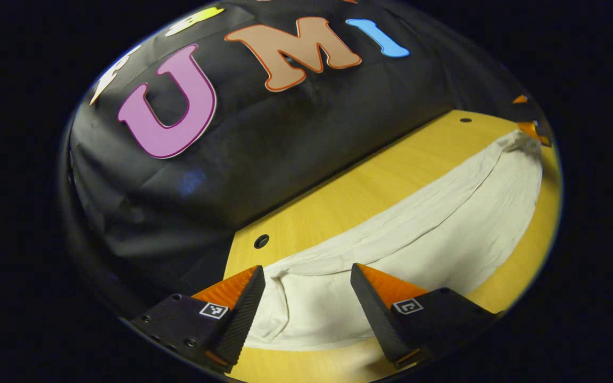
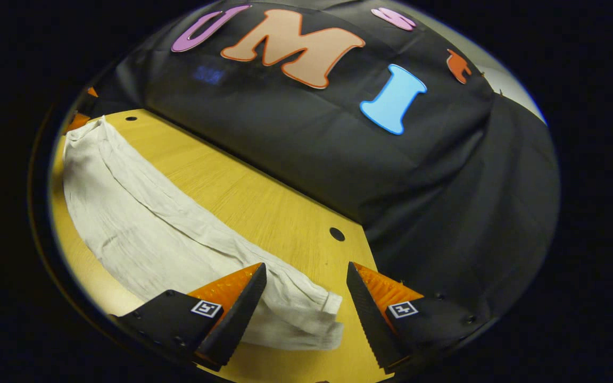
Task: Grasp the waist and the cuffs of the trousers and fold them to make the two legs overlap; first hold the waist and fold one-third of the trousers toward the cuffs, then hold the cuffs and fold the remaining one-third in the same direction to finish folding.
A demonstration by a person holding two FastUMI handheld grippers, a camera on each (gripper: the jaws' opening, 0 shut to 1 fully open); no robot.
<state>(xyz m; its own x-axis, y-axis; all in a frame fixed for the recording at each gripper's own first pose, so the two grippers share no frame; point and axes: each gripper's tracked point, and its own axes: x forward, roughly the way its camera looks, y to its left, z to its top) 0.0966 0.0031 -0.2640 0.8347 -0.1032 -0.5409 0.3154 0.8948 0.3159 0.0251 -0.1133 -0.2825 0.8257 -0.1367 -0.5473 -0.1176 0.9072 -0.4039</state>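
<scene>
The trousers (image 1: pixel 391 234) are lying stretched out as one long pale band along the wooden surface (image 1: pixel 349 186), and the legs appear to be lying one on the other already, so the lengthwise overlap is looking done, though I cannot be certain from these angles. In the left gripper view one end of the cloth, broad and rumpled with a seam fold, is lying between the two fingers of the left claw (image 1: pixel 306 298); whether it is the waist is hard to say. In the right gripper view the narrower, hemmed end (image 2: pixel 322 314), probably the cuffs, is sitting between the fingers of the right claw (image 2: pixel 306 298). Both claws are standing wide apart, gripping nothing, each hovering just over its own end of the garment. Judging by this, the step in hand is either letting go after laying the legs together or reaching for the first one-third fold. The next move is calling for the claw at the waist end to close on both layers at once and carry them toward the cuffs without dragging the rest askew. The far end of the trousers in each view is running into the warped rim, where the other claw (image 1: pixel 530 130) is showing merely as a small, unclear shape.
</scene>
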